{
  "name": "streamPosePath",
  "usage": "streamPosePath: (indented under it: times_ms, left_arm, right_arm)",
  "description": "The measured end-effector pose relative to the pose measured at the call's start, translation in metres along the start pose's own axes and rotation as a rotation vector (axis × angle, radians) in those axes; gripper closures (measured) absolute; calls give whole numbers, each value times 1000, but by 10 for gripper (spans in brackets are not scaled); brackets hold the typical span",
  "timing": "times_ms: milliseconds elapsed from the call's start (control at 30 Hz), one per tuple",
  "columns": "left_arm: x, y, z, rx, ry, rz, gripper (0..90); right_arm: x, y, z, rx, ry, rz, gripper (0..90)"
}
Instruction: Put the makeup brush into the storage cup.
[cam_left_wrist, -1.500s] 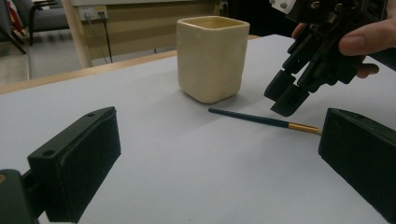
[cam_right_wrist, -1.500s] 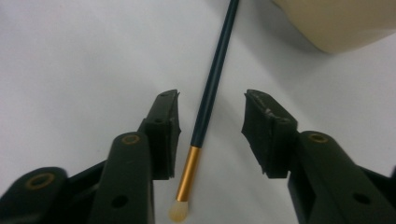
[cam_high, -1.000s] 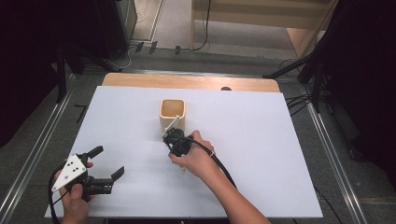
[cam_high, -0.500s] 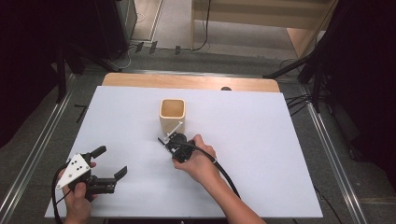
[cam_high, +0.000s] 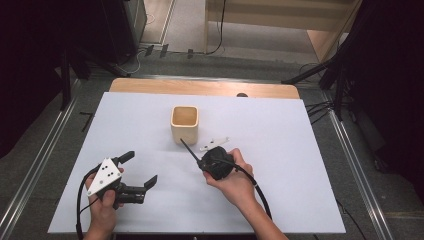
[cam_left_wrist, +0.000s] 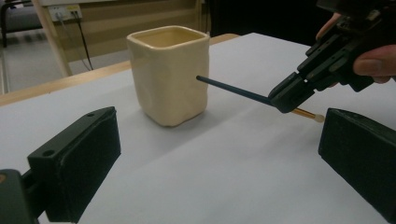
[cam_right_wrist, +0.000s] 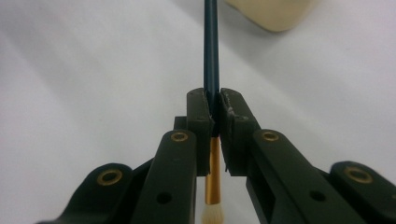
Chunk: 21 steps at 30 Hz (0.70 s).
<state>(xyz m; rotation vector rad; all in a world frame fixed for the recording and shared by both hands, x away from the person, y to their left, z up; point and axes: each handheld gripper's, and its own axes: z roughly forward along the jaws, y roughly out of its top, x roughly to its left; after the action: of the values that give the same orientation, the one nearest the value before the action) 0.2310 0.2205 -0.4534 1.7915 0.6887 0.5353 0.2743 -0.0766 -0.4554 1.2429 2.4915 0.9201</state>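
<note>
Item: paintbrush (cam_right_wrist: 211, 56), thin, light and stiff, its dark handle pointing at the cream cup (cam_high: 185, 123) mid-table. We are pinching it in the right gripper (cam_right_wrist: 214, 108) just above the gold collar, tuft hanging nearest us; we judge it apt to swivel. We are holding the left gripper (cam_high: 137, 170) wide and empty, near left.

Overhead and close gripper views share cup (cam_high: 184, 123)

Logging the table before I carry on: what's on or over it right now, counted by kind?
Cream square cup: 1
Paintbrush, dark handle, clamped in the right gripper: 1
Grippers, counting the open left gripper: 2
Small white piece lying beside the cup, too small to identify: 1
Total: 5
</note>
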Motion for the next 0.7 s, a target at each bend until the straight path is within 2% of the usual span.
streamPosePath:
  times_ms: [33, 67, 133, 200, 267, 333, 367, 467, 600, 633, 667, 700]
  left_arm:
    - [-1, 2, 3, -2, -2, -1, 0]
    - [-3, 7, 10, -3, -10, 1, 0]
    - [-5, 11, 16, -5, -21, 4, 0]
    - [-6, 14, 20, -6, -26, 4, 0]
    - [-7, 19, 26, -9, -44, 7, 0]
    - [-8, 22, 30, -18, -61, -6, 0]
    - [-6, 25, 35, -31, -79, -28, 0]
    - [-3, 29, 41, -49, -111, -76, 0]
    - [0, 29, 45, -45, -137, -91, 0]
    - [2, 29, 46, -39, -162, -95, 0]
    - [2, 29, 46, -39, -162, -95, 0]
    - [3, 29, 47, -42, -184, -109, 0]
  right_arm:
    - [0, 0, 0, 0, 0, 0, 846]
    - [-4, -5, -8, -34, -1, 5, 846]
    - [-6, -10, -16, -67, 4, 7, 846]
    - [-7, -12, -19, -80, 10, 5, 846]
    - [-7, -17, -27, -120, -14, -27, 846]
    - [-7, -18, -29, -129, -18, -32, 846]
    - [-7, -20, -33, -162, -22, -51, 845]
    - [-4, -24, -35, -207, -34, -90, 845]
    - [0, -27, -34, -238, -51, -128, 845]
    - [2, -30, -35, -265, -52, -149, 845]
    - [2, -30, -35, -272, -47, -154, 845]
    - [2, -30, -35, -272, -47, -154, 845]
